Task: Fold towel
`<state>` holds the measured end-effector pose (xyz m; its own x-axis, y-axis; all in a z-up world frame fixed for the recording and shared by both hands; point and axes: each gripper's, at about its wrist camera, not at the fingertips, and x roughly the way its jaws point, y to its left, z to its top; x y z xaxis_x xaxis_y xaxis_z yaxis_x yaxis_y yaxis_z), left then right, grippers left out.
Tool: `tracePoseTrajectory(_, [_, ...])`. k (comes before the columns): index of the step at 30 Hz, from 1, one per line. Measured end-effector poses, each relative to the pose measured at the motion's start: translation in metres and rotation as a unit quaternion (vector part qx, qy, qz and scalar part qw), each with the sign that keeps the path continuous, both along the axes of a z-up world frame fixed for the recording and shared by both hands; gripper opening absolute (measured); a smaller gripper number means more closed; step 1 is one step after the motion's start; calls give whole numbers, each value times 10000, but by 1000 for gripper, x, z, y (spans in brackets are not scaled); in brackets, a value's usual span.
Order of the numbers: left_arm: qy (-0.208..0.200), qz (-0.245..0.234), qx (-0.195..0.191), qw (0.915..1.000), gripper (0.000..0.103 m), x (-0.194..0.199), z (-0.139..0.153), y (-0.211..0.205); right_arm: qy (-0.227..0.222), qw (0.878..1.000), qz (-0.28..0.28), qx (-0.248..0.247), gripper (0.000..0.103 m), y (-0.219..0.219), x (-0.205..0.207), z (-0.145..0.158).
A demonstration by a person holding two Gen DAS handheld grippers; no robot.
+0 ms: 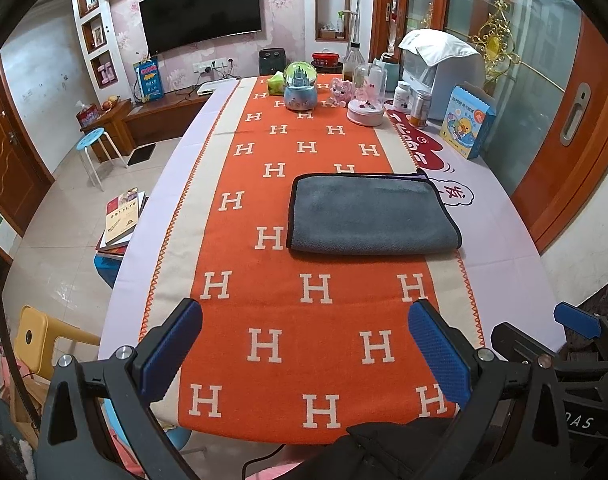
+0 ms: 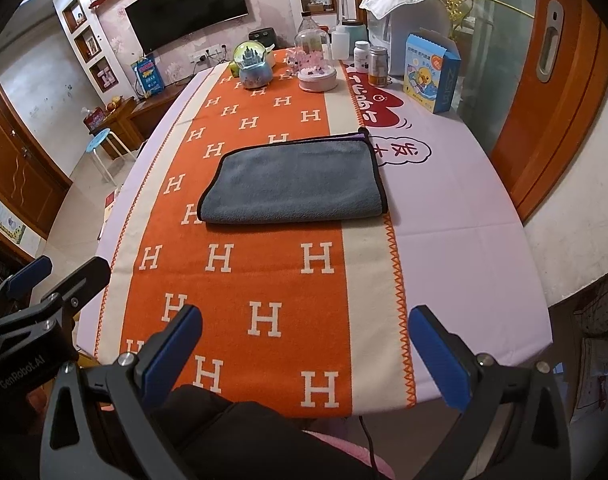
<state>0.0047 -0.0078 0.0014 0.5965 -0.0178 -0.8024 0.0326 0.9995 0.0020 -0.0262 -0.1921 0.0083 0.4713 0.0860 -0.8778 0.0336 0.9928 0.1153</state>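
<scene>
A grey towel (image 1: 370, 214) with a black hem lies folded flat on the orange H-patterned runner (image 1: 304, 312) in the middle of the table; a purple underside peeks out at its far right corner. It also shows in the right wrist view (image 2: 296, 182). My left gripper (image 1: 304, 320) is open and empty, held above the table's near edge, well short of the towel. My right gripper (image 2: 306, 324) is open and empty too, beside the left one and equally far back. The right gripper's fingers (image 1: 576, 322) show at the right edge of the left wrist view.
At the table's far end stand a snow globe (image 1: 300, 84), a pink music box under a glass dome (image 1: 366, 104), bottles (image 1: 420, 108), a blue carton (image 1: 468, 122) and a white appliance (image 1: 440, 68). Books (image 1: 122, 216), stools and a yellow chair (image 1: 36, 340) lie left of the table.
</scene>
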Motion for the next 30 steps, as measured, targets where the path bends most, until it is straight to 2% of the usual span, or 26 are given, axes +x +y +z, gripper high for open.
tracePoseTrajectory(30, [30, -14, 1, 10000, 102, -1, -5, 3, 47, 10000, 10, -3, 103, 4, 0, -4])
